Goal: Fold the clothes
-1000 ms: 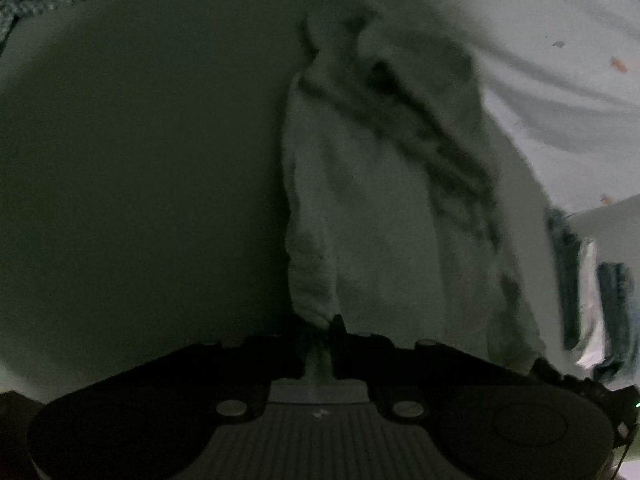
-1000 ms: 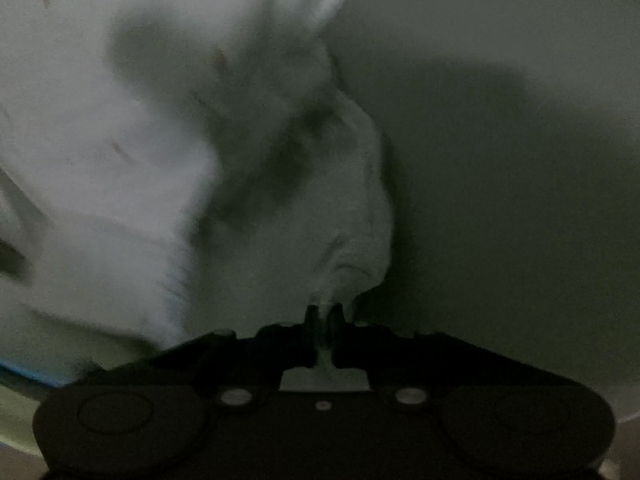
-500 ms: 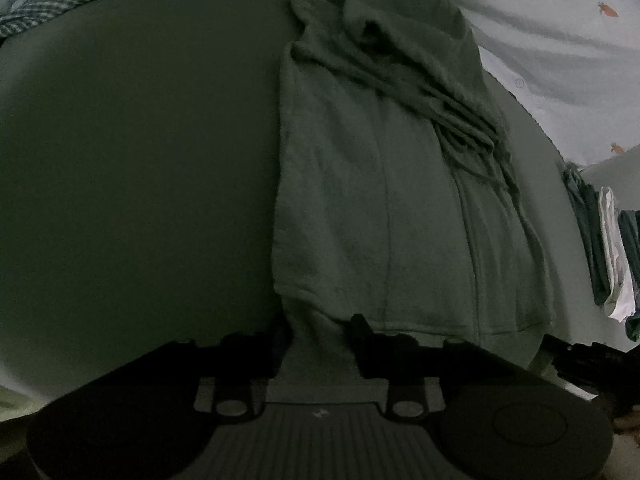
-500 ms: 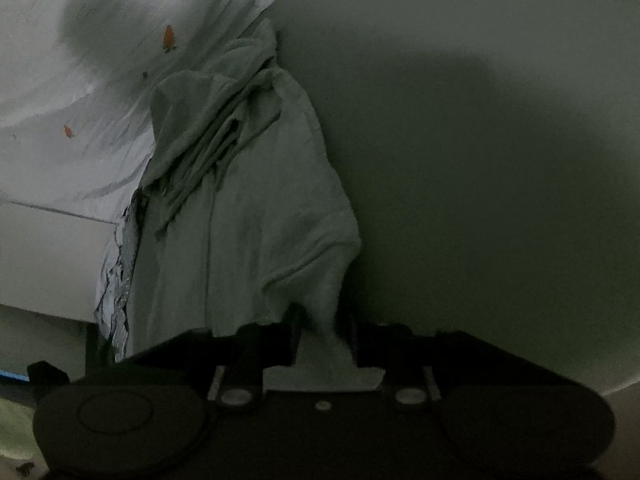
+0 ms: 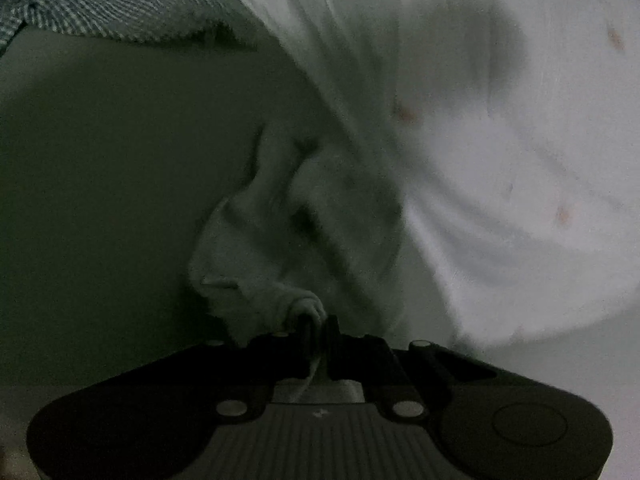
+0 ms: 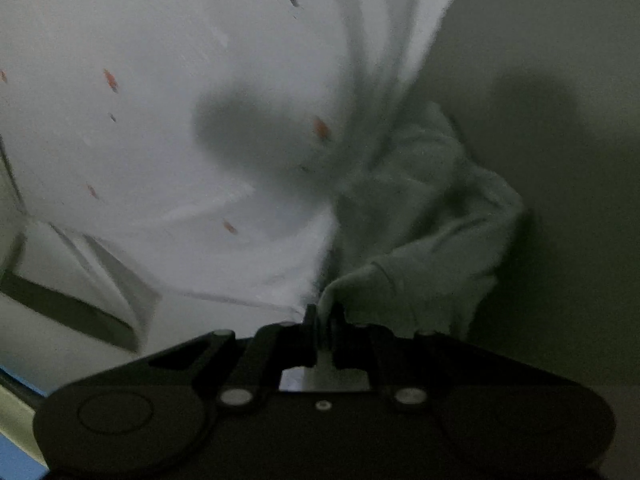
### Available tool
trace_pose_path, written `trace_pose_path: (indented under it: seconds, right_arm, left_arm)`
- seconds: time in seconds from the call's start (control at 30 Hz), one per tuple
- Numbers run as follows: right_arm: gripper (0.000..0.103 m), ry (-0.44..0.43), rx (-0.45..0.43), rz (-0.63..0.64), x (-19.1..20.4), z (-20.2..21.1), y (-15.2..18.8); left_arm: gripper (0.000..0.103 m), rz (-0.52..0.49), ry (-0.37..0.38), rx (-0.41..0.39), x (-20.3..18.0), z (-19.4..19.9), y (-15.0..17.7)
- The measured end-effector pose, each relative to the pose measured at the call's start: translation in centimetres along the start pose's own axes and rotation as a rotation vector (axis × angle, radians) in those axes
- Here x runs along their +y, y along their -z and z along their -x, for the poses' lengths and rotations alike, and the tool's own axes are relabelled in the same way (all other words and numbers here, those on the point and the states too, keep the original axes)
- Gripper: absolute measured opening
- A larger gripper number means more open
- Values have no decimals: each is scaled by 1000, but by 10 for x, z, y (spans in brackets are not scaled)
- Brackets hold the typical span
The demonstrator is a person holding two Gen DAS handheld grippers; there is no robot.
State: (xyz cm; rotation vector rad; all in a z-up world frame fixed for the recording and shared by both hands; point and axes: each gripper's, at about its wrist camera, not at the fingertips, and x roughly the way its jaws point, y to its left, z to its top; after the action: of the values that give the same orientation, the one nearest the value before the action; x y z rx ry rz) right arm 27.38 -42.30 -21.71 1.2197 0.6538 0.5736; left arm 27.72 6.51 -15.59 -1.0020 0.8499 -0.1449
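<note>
A grey fleecy garment [image 5: 288, 240] hangs bunched in front of my left gripper [image 5: 318, 322]. That gripper's jaws are closing, and a fold of the garment's edge is pinched between them. In the right wrist view the same garment [image 6: 432, 216] is gathered to the right of centre. My right gripper [image 6: 323, 316] is closing its jaws too, with a corner of the cloth clamped between the pads. The garment's far end is crumpled against a white sheet and partly hidden. Both views are dim and blurred.
A white sheet with small orange prints [image 5: 500, 140] [image 6: 160, 100] fills one side of each view. A dark, plain surface [image 5: 100, 200] [image 6: 560, 80] lies under the garment. A checked cloth [image 5: 112, 8] sits at the far left.
Half a second ago the garment lay spread flat with both grippers' jaws parted over its near edge. Now both have shut on it and risen, and the cloth hangs bunched.
</note>
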Motion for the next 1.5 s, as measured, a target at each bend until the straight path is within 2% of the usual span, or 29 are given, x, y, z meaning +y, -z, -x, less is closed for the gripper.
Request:
trace_pose_path:
  seconds: [0.1,0.23,0.4,0.5,0.63,0.67,0.9,1.13,1.23,1.27,1.3,1.37,1.47,1.5]
  right_arm:
    - [6,-45,-46,-5,9,-26,-17]
    - [6,-67,-83,-14,14,-51,-34]
    - [6,-86,-121,-43,12,-61,-48]
    - [6,-82,-134,-69,6,-66,-57]
    - [6,-69,-166,-117,-6,-79,-72]
    - [6,-65,-173,-135,-10,-84,-77]
    - [6,7,-179,-231,-32,-122,-111]
    - [7,89,-166,-317,-65,-153,-136]
    - [11,137,-166,-362,-73,-162,-146]
    - [15,137,-173,-360,-72,-162,-148]
    - [27,132,-187,-349,-70,-160,-150]
    - [45,129,-216,-322,-62,-154,-152]
    - [47,161,-231,-251,-49,-144,-153]
    - [50,203,-227,-199,-41,-141,-152]
  left_arm:
    - [6,74,29,-71,-13,-11,-25]
    - [6,43,-32,-147,-33,-28,-47]
    - [6,26,-69,-179,-34,-49,-59]
    - [6,45,-62,-174,-24,-49,-69]
    - [6,175,1,-140,-15,-68,-90]
    - [6,178,0,-137,-16,-74,-96]
    - [3,160,-48,-102,-27,-122,-132]
    - [3,224,-104,-67,1,-169,-154]
    - [4,211,-123,-52,7,-182,-161]
    - [6,203,-128,-51,6,-183,-163]
    - [6,201,-126,-60,5,-181,-164]
    - [16,193,-101,-103,1,-172,-168]
    - [24,111,-110,-183,-14,-152,-172]
    - [32,38,-149,-196,-23,-147,-172]
